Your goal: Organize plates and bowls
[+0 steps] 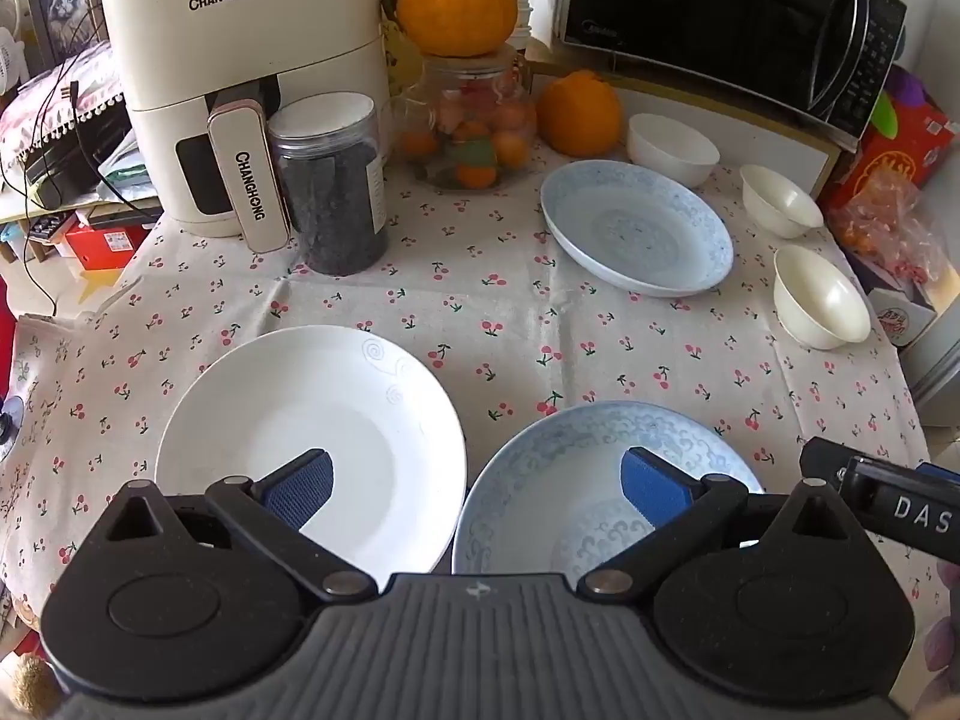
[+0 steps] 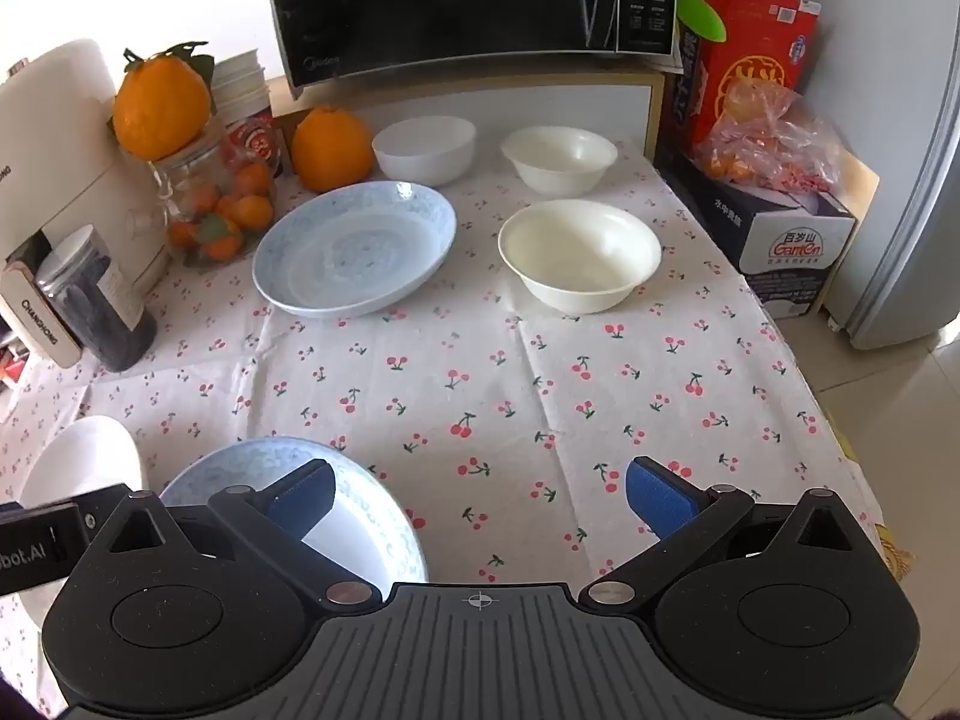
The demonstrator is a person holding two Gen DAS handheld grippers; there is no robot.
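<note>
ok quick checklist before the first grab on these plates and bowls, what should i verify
1. Left gripper open and holding nothing: ok.
2. Right gripper open and holding nothing: ok.
3. White plate and near blue plate apart, not overlapping: ok.
4. Far blue plate has nothing in it: ok.
5. Three bowls upright, unstacked: ok.
6. Glass jar clear of far blue plate's rim: cannot tell.

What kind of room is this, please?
Probably a home kitchen or dining corner: a microwave oven, a Changhong air fryer, and a cherry-print tablecloth carrying plates and bowls.
</note>
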